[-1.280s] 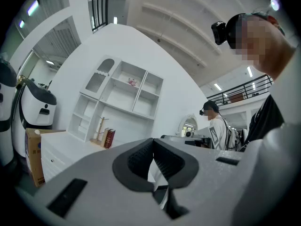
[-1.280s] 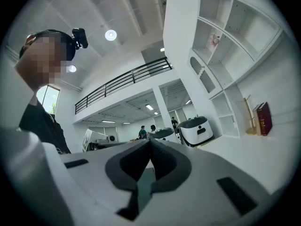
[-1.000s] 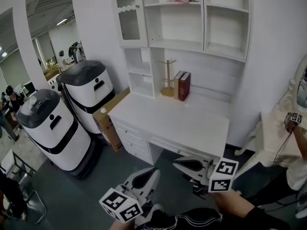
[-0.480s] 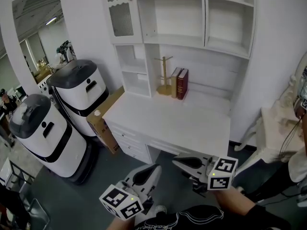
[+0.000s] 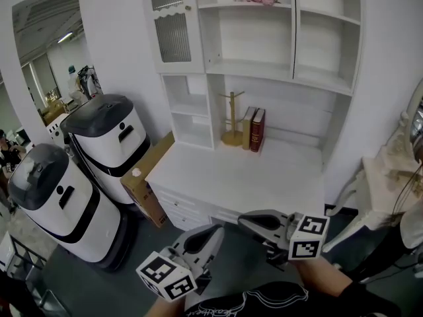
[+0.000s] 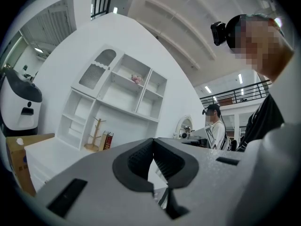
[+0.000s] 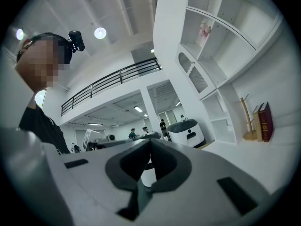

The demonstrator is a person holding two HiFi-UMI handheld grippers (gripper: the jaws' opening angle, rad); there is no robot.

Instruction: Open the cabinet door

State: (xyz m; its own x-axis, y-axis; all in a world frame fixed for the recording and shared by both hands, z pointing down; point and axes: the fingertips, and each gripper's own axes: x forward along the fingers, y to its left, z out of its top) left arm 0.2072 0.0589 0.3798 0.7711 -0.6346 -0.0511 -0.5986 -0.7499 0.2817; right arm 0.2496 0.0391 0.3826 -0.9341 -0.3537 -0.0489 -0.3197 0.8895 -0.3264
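While the left gripper [image 5: 213, 234] and the right gripper [image 5: 243, 220] hovered clenched and empty before the near edge of the white desk [image 5: 231, 177], the cabinet door [image 5: 172, 28] stood closed, far upper left.

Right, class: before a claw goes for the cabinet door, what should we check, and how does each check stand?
1. White ribbed-glass cabinet door shut, ready to open: ok.
2. Left claw open for a grasp: not ok, shut and empty.
3. Right claw open: not ok, shut and empty.
4. Claws near the door: not ok, both low before the white desk.
5. Door's hinge side: cannot tell.
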